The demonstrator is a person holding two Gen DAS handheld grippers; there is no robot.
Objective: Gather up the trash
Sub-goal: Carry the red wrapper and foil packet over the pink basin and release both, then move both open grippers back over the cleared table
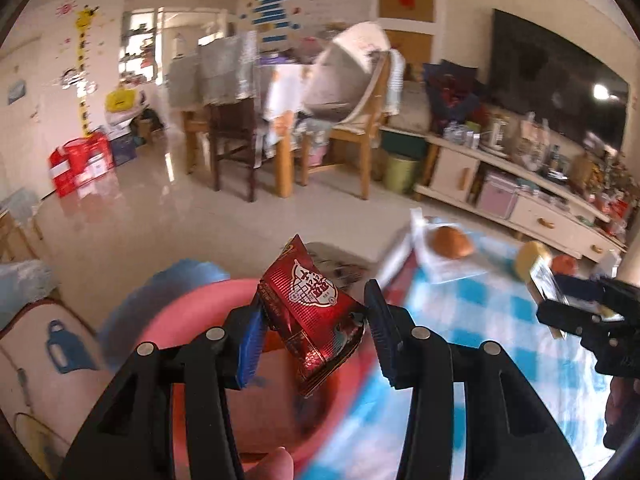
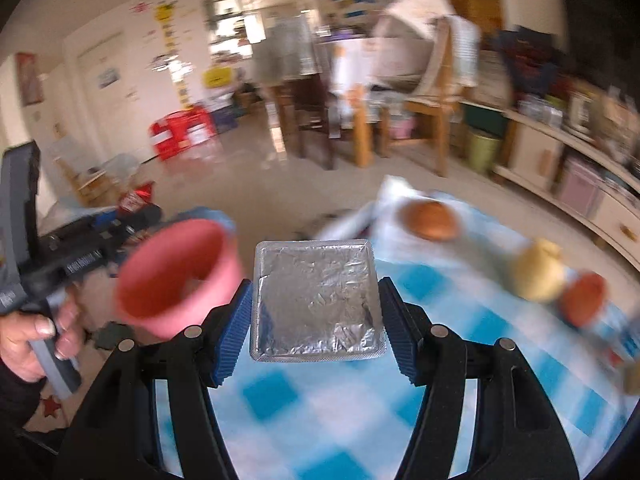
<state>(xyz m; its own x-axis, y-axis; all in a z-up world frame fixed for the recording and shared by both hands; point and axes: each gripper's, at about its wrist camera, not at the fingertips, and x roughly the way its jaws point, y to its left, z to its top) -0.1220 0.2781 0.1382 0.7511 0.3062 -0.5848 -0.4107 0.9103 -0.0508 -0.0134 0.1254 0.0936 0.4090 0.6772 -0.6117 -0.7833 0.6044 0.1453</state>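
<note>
Across the lower half of both views, a cloth (image 2: 340, 408) in blue and white checks is covering the table, blurred by motion. At its left edge a pink bin (image 2: 176, 276) is standing with its mouth open upward, a blue liner showing behind its rim; from the left wrist camera the bin (image 1: 192, 320) is sitting right below the fingers.

Over that bin the left gripper (image 1: 316, 336) is holding a red wrapper (image 1: 316, 312). Its blue pads are spread fairly wide, with the left pad touching the wrapper's edge and the right pad just beside the crumpled end; whether that pad is pressing on it I cannot tell. The wrapper is tilting, its printed face turned to the camera.

Over the cloth, right of the bin, the right gripper (image 2: 316, 320) is pinching a foil pack (image 2: 316, 300) between both pads, one on each side edge, the silver face flat toward the lens.

Farther back on the cloth a white bag (image 1: 436, 256) is lying with a brown bun (image 1: 452, 241) on it. Near the right edge a yellow fruit (image 2: 536, 270) and an orange one (image 2: 582, 300) are sitting touching or nearly so, both too blurred to name.
</note>
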